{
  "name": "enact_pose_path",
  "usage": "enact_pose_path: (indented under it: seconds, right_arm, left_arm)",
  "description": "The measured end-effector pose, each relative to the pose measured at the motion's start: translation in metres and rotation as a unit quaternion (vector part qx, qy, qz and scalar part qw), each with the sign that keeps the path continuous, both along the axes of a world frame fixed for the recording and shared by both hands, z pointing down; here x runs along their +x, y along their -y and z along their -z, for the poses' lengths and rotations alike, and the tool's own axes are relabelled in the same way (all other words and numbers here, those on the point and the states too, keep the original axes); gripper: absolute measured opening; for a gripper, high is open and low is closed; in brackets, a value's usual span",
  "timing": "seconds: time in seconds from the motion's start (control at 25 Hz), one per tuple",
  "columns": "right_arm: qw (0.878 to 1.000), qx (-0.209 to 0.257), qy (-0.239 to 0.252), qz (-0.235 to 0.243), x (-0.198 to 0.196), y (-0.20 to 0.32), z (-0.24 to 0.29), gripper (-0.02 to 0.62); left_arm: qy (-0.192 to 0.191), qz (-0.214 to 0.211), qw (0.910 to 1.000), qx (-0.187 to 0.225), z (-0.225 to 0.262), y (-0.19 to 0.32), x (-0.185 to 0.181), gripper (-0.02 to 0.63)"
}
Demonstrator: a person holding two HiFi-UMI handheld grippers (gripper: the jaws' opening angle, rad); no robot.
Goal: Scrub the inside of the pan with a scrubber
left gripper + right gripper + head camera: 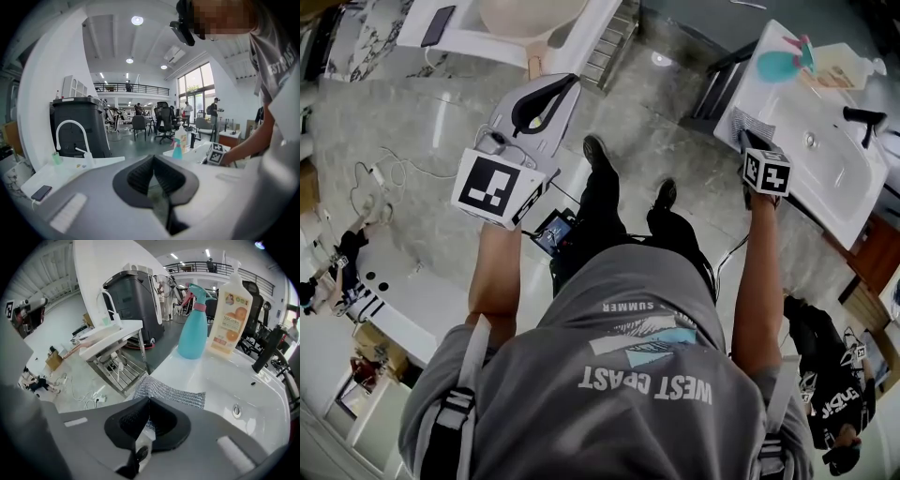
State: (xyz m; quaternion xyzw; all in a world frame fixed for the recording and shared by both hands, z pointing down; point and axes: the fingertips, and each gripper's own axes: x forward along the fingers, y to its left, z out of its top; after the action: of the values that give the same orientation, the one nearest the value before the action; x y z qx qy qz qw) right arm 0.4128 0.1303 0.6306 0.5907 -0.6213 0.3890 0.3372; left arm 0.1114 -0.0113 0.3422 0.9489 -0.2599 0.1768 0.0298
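The white sink [220, 376] fills the space ahead of the right gripper's jaws, its basin stretching away from the tips and off to their right, with a black tap [268, 348] at the far right. From the head view the same sink [825, 187] lies just beyond that gripper. No pan shows in it, on its rim, or anywhere else in the three views, so I cannot say where the pan is.

The left gripper [152, 161] is held up in open air, well away from the sink. Its jaws are pressed together with nothing between them, and only the room lies ahead of them.

Far ahead of the right jaws, on the sink's back ledge, stand a pale soap bottle [229, 305] and, just to its left, a teal spray bottle [193, 326].

The scrubber [171, 393], a flat silver mesh pad, lies on the near corner of the sink, right at the tips of the right gripper [149, 401]. Those jaws are closed, and the pad's near edge appears pinched between them, with the rest spreading beyond and to the right.

By my reading the task is at its very start: the scrubber is taken hold of but not lifted, while finding the pan and all the scrubbing remain.
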Motion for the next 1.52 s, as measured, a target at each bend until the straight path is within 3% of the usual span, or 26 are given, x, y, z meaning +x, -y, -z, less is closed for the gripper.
enact_pose_path:
  seconds: [0.68,1.52]
  right_arm:
    - [0.994,0.107,0.007,0.021,-0.038,0.070,0.098,0.005]
    - [0.959,0.263,0.031,0.102,-0.205,0.214,0.270,0.006]
  left_arm:
    - [-0.009,0.055,0.9983,0.019,0.014,0.039,-0.059,0.002]
    - [-0.039,0.104,0.9922,0.056,0.068,0.116,-0.196,0.002]
